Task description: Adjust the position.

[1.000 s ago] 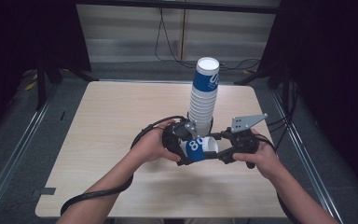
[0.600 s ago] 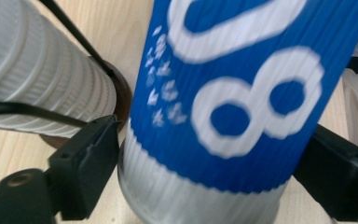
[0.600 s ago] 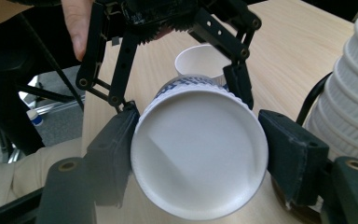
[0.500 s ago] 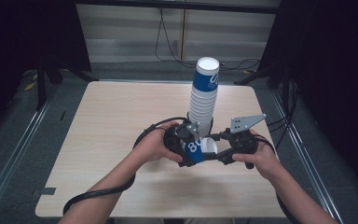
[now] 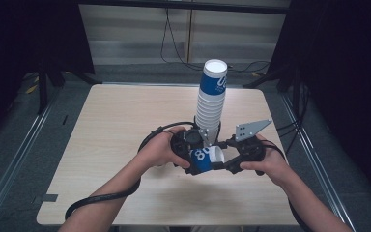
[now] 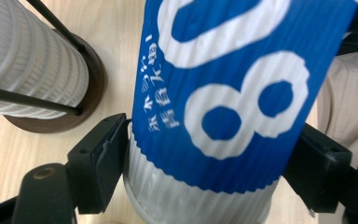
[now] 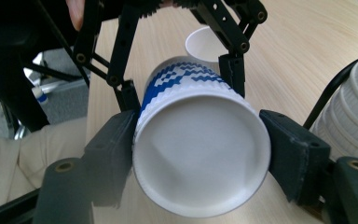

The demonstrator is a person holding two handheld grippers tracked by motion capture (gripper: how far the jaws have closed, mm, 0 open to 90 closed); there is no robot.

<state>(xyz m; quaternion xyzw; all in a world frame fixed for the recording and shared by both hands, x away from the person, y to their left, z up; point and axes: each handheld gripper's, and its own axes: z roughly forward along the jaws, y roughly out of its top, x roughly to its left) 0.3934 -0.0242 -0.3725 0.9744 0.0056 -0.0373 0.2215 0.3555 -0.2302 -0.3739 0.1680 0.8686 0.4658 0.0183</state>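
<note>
A blue and white paper cup lies level between my two grippers above the table's front half. In the left gripper view my left gripper is shut on the cup, with both pads against its ribbed wall. My right gripper has the cup's white base between its jaws. Those jaws have just been opening a little, and both pads still look in contact with the base. In the high view the left gripper and right gripper face each other.
A tall stack of cups stands on a dark round holder right behind the grippers. A second white cup rim shows beyond the held cup. Bare table lies to the left. Cables trail from both grippers.
</note>
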